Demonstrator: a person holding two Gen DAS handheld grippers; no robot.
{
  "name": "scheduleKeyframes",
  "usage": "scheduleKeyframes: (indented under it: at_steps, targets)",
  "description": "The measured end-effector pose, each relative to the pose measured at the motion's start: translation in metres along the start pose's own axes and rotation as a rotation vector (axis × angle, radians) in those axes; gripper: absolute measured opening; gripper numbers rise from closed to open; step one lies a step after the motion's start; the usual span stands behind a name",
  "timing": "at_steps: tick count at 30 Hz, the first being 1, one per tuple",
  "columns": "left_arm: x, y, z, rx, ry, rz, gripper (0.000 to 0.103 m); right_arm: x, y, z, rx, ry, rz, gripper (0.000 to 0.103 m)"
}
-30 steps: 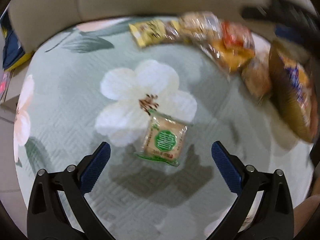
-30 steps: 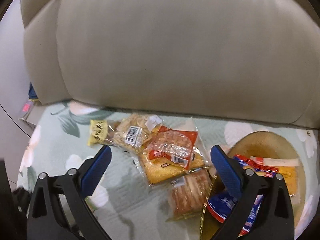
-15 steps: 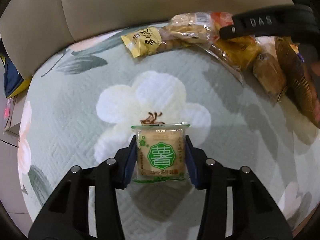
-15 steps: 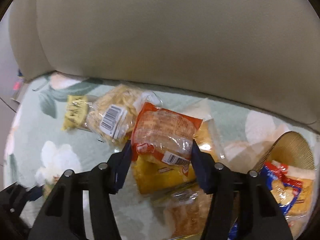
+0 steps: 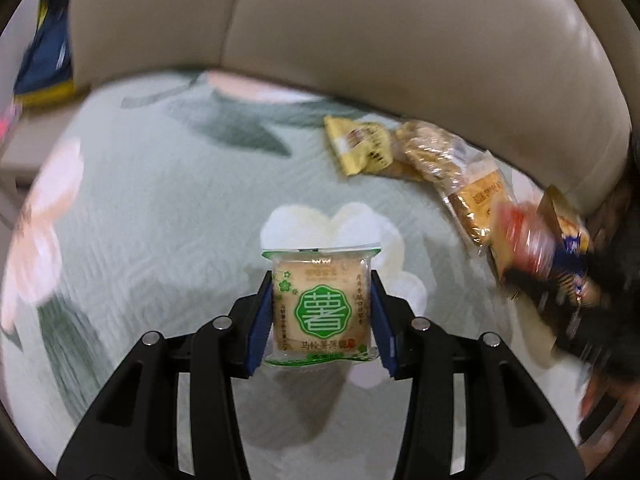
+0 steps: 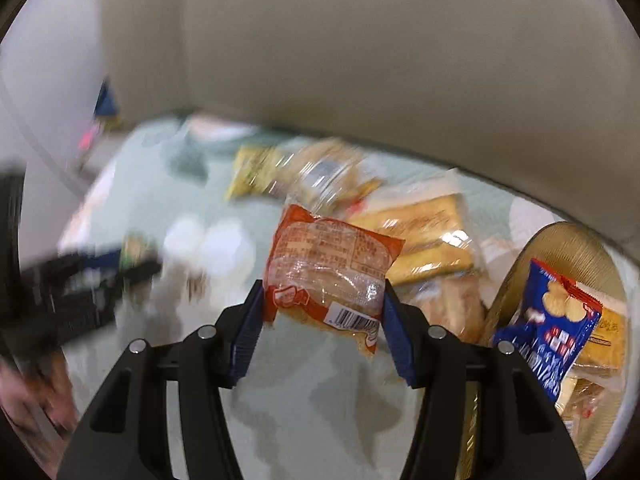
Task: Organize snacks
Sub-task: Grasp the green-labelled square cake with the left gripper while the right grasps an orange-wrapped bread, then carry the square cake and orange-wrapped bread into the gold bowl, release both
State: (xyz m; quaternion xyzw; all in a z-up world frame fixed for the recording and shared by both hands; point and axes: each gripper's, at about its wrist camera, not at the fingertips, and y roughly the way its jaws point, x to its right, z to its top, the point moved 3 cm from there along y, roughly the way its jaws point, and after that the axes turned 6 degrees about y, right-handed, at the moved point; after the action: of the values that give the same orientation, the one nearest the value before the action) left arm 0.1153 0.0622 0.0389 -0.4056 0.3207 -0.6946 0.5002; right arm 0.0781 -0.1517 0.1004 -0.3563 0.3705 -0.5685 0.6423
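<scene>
My left gripper (image 5: 320,312) is shut on a square green-and-white cracker packet (image 5: 322,304), lifted clear of the floral cloth (image 5: 160,208). The blue pads (image 5: 259,320) press both its sides. My right gripper (image 6: 323,320) is shut on an orange bread packet (image 6: 328,272) and holds it above the cloth, left of a golden basket (image 6: 576,248). That basket holds a blue cracker bag (image 6: 552,320) and a yellow packet (image 6: 608,336). The right gripper with its orange packet shows blurred at the right edge of the left wrist view.
A yellow packet (image 5: 360,148), a clear bag of twisted snacks (image 5: 436,152) and a flat orange-yellow packet (image 6: 424,240) lie on the cloth near the beige sofa back (image 5: 400,40). A blue bag (image 5: 48,48) sits at far left. A hand (image 6: 28,392) is at lower left.
Both grippers shut from wide open, the left on the green cracker packet, the right on the orange bread packet. Both packets have since been lifted off the cloth, and both views have shifted.
</scene>
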Motion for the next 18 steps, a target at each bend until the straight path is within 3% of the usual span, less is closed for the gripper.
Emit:
scheduleKeyframes:
  at_steps: [5, 10, 14, 18]
  targets:
    - [-0.032, -0.008, -0.009, -0.013, -0.173, -0.024, 0.044, -0.026, 0.004, -0.036, -0.104, -0.150, -0.001, 0.055]
    - [-0.052, -0.017, -0.017, -0.009, -0.290, -0.026, 0.044, -0.023, -0.004, -0.044, -0.099, -0.141, -0.004, 0.055]
    - [-0.045, -0.026, -0.020, -0.012, -0.188, 0.146, 0.044, -0.016, -0.014, -0.042, -0.038, -0.170, -0.055, 0.055]
    - [-0.035, -0.029, -0.019, 0.013, -0.136, 0.157, 0.044, -0.021, -0.014, -0.041, -0.007, -0.216, -0.070, 0.055]
